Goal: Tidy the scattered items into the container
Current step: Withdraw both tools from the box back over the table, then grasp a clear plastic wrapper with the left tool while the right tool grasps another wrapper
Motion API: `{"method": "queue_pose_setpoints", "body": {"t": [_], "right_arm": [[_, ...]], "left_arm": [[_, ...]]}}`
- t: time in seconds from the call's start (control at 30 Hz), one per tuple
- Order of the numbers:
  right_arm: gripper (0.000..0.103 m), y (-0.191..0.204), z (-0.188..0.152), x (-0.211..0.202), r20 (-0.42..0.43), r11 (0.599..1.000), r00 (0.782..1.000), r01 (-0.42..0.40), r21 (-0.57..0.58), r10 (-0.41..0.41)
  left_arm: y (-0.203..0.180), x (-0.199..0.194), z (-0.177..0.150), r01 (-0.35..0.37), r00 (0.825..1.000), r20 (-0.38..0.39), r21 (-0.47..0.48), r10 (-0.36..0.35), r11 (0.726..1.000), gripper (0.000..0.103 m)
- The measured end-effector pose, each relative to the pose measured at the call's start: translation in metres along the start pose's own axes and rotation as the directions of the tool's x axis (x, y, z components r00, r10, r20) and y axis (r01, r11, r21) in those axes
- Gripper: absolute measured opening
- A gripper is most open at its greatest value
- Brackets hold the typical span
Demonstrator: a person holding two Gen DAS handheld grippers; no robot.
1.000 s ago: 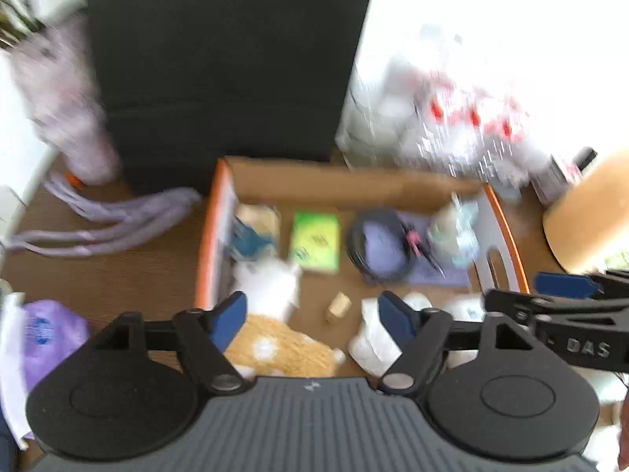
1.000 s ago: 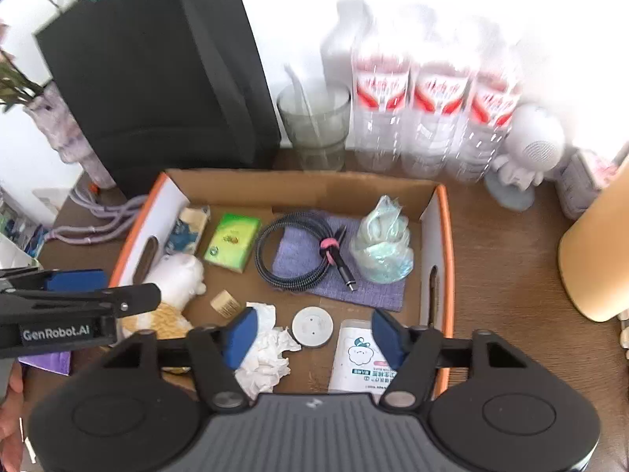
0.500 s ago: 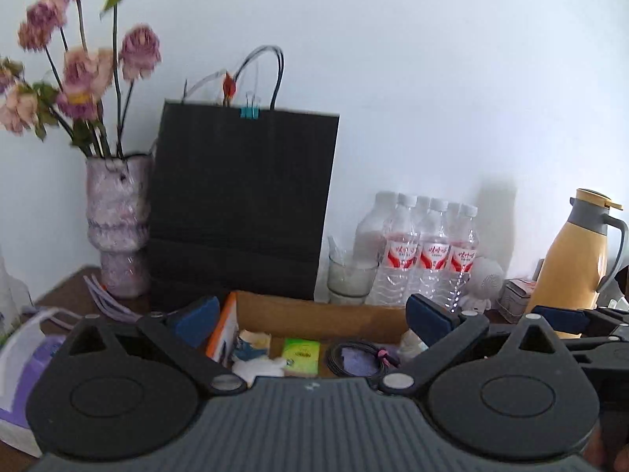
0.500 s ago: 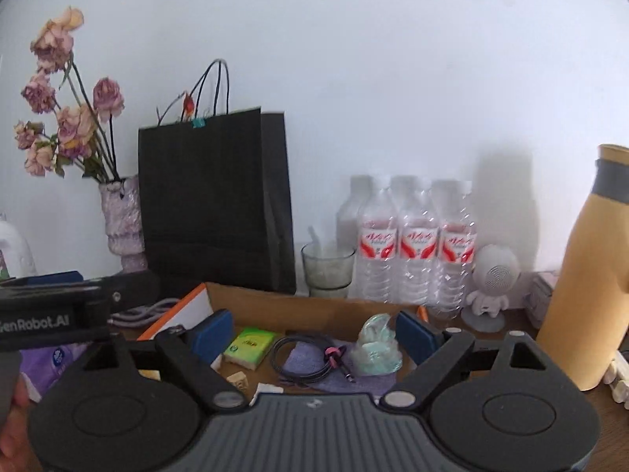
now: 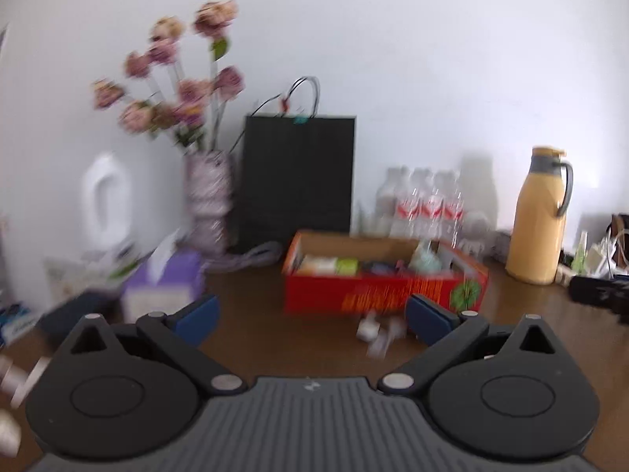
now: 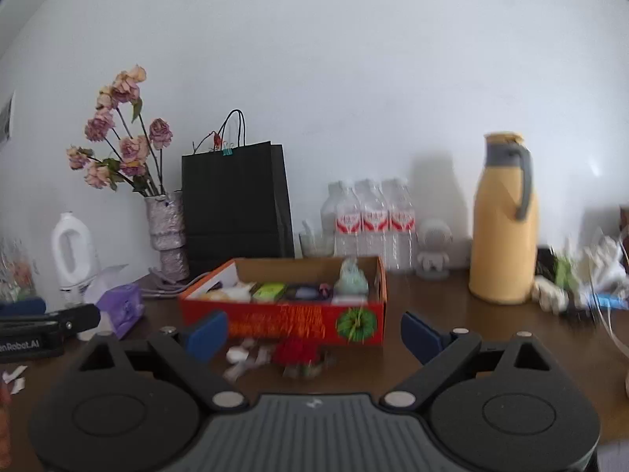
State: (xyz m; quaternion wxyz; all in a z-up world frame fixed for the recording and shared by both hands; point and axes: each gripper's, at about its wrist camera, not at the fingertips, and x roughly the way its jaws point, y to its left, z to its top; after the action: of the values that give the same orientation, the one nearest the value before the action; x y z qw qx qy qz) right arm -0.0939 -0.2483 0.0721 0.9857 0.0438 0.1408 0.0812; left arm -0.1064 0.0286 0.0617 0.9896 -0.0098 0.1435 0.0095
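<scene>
both tongs empty: left gripper (image 5: 310,314) wide, right gripper (image 6: 312,332) opening, facing paper scraps (image 6: 245,358) at the box's (image 6: 283,320) six o'clock, probably next.

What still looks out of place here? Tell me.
Small white scraps and a red item lie on the table just in front of the cardboard box, outside it, while other items already sit inside.

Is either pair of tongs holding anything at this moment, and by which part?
Nothing is held. The left tongs stand wide open and empty; the right tongs are opening with nothing between them, short of the box.
</scene>
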Motion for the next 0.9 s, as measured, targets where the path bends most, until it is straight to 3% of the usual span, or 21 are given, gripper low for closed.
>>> {"method": "queue_pose_setpoints", "body": {"t": [0.17, 0.3, 0.43, 0.6, 0.67, 0.8, 0.9], "right_arm": [[0.094, 0.001, -0.034, -0.044, -0.032, 0.999, 0.999, 0.043, -0.001, -0.043], [0.087, 0.005, -0.040, -0.039, -0.075, 1.000, 0.997, 0.017, 0.013, -0.016], [0.086, 0.010, -0.042, -0.022, -0.104, 1.000, 0.995, 0.001, -0.007, -0.002], [0.085, 0.009, -0.026, 0.024, -0.137, 0.999, 0.991, -0.008, -0.038, 0.002], [0.084, 0.009, -0.016, 0.049, -0.145, 0.998, 0.989, -0.018, -0.064, 0.008], [0.083, 0.008, 0.002, 0.114, -0.173, 0.993, 0.985, -0.040, -0.107, 0.021], [0.078, 0.006, 0.010, 0.166, -0.232, 0.994, 0.972, -0.071, -0.086, 0.049]], "left_arm": [[0.007, -0.028, -0.035, 0.010, 0.995, -0.097, 0.006, -0.009, 1.000, 0.103], [0.001, -0.026, -0.035, 0.036, 0.995, -0.098, 0.014, -0.035, 0.999, 0.103], [-0.009, -0.009, -0.030, 0.088, 0.992, -0.094, 0.036, -0.084, 0.995, 0.102], [-0.020, 0.047, -0.011, 0.172, 0.978, -0.130, 0.048, -0.164, 0.984, 0.089], [-0.026, 0.078, -0.001, 0.211, 0.969, -0.145, 0.069, -0.199, 0.975, 0.079], [-0.042, 0.146, 0.014, 0.298, 0.938, -0.220, 0.126, -0.266, 0.946, 0.072], [-0.051, 0.192, 0.013, 0.328, 0.911, -0.305, 0.134, -0.276, 0.935, 0.059]]}}
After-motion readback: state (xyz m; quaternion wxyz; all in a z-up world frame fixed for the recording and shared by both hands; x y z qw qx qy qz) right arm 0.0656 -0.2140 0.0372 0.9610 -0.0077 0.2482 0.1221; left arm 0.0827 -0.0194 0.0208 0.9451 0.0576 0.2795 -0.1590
